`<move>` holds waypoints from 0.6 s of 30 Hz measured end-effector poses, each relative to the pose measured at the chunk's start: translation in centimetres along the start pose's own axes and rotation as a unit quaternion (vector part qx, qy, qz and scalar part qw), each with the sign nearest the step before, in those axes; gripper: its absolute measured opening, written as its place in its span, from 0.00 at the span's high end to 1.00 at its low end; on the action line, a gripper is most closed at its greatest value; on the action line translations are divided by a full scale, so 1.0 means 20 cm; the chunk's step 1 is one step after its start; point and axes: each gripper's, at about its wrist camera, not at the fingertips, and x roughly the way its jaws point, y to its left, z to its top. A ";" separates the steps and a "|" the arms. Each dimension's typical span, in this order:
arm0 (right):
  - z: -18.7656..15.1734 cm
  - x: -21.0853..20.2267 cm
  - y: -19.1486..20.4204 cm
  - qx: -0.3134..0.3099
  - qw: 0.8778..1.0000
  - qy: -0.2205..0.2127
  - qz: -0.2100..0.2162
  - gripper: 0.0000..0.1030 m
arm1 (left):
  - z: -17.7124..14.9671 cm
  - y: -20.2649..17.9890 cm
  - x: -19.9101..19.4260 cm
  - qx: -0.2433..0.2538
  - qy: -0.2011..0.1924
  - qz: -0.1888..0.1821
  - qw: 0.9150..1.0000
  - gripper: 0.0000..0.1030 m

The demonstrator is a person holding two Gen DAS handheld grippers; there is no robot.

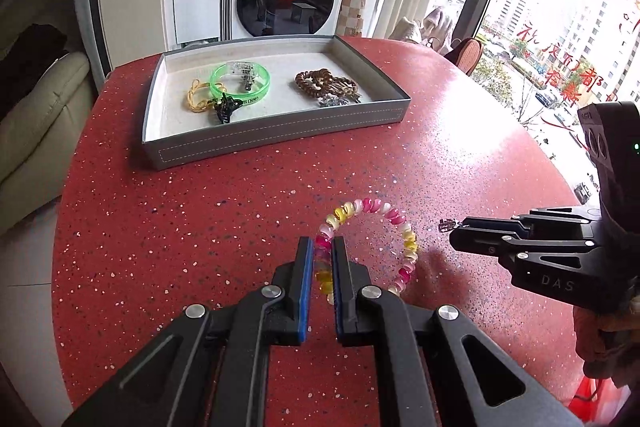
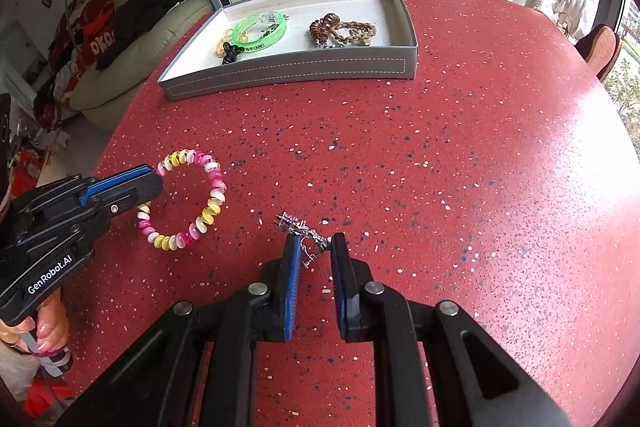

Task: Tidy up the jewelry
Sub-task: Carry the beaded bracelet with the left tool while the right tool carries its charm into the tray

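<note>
A bracelet of pink, yellow and white beads [image 1: 376,211] hangs from my left gripper [image 1: 322,247], which is shut on its near side just above the red table. The right wrist view shows that gripper [image 2: 158,183] at the left, with the bracelet [image 2: 212,195] tilted off its tip. My right gripper [image 2: 315,243] is shut on a small silver earring [image 2: 298,223] that sticks out past the blue pads. In the left wrist view the right gripper [image 1: 454,233] enters from the right, the silver earring [image 1: 446,225] at its tip, just right of the bracelet.
A grey tray [image 1: 280,143] stands at the table's far side, also seen as the tray [image 2: 288,75]. It holds a green bangle [image 1: 240,79], a yellow cord, a black clip, brown beaded bracelets [image 1: 326,85] and a small silver piece. A washing machine, sofa and window lie beyond.
</note>
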 end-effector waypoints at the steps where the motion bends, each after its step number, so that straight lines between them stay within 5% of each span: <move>1: 0.01 0.00 0.00 0.005 1.000 0.000 0.001 0.84 | 0.01 0.01 0.00 -0.002 -0.002 -0.001 1.000 0.74; 18: 0.35 -0.07 -0.01 0.044 0.998 -0.047 0.004 0.84 | 0.30 0.24 -0.05 -0.037 -0.057 0.017 0.998 0.74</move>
